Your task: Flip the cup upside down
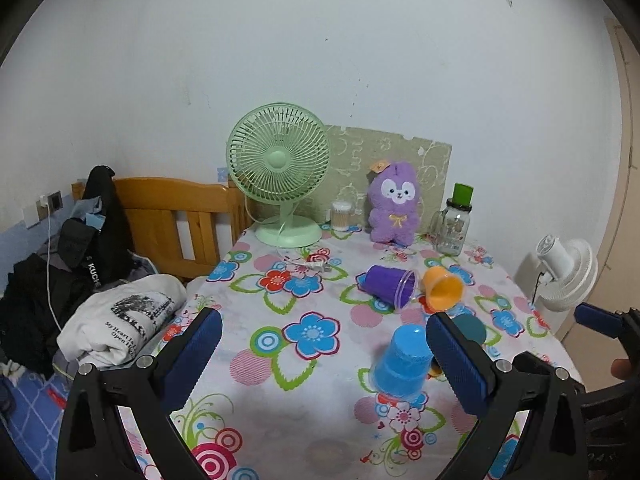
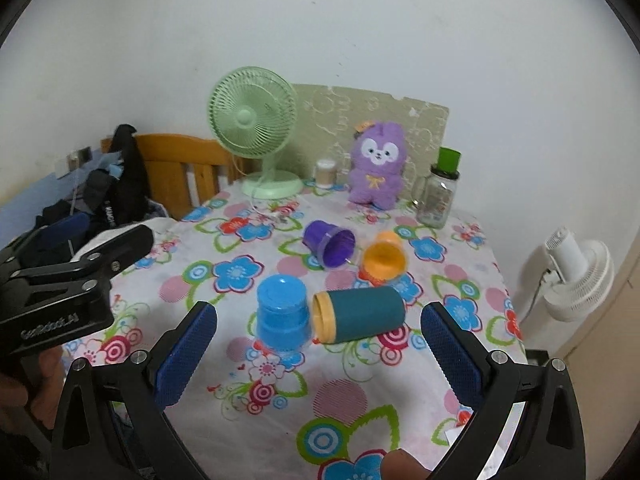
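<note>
1. Currently both grippers are wide open, holding nothing: left gripper [image 1: 324,338] and right gripper [image 2: 318,330] hover over the table [image 2: 344,404].
2. Blue cup [image 2: 282,312] already stands mouth-down between them. Teal cup [image 2: 362,314] lies on its side, touching it; likely the next target.
3. Next move, my guess: close on the teal cup's body, lift, rotate mouth down, without knocking the blue one.
4. Purple cup [image 2: 330,244] and orange cup [image 2: 382,258] lie tipped behind.
5. Floral cloth; fan [image 2: 252,114], plush [image 2: 376,168], jar [image 2: 438,194] at the wall.

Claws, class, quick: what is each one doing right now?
Left claw: open, holding nothing.
Right claw: open, holding nothing.
</note>
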A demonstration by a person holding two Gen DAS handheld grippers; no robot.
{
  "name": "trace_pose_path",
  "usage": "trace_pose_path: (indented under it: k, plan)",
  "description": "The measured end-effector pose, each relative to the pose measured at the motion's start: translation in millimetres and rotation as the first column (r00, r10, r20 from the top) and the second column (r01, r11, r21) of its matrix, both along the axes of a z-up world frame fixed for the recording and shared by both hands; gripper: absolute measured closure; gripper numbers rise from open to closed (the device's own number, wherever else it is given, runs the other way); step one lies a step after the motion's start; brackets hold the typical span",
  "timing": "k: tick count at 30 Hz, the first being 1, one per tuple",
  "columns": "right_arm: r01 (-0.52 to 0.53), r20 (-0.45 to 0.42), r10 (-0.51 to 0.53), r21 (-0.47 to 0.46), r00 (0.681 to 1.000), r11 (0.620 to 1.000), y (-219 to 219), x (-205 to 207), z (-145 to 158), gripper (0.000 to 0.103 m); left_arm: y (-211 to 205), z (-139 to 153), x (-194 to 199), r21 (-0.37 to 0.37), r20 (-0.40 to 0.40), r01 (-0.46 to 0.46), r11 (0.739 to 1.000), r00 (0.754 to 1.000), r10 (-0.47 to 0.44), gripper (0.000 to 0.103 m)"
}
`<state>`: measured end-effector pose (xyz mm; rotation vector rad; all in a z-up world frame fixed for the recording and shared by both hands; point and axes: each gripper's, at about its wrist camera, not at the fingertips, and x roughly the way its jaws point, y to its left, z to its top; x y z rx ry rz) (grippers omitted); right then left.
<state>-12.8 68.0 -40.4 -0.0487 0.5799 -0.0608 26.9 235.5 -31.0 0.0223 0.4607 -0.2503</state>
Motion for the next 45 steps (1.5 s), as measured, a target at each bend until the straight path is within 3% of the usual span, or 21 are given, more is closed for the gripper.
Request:
trace_pose_path:
  k: [20, 45]
  plan:
    - [0.036, -0.01, -0.036, -0.008, 0.999, 0.999, 1, 1, -3, 0.0, -10, -8, 7, 0.02, -0.04, 0.003, 1.0, 0.999, -0.003, 0.0]
    - [0.062, 0.045, -0.061, -0.026, 0.997, 0.998, 7, -4, 21, 0.0, -7, 13, 4, 0.011, 0.015, -0.01, 1.0, 1.0, 0.01, 0.0]
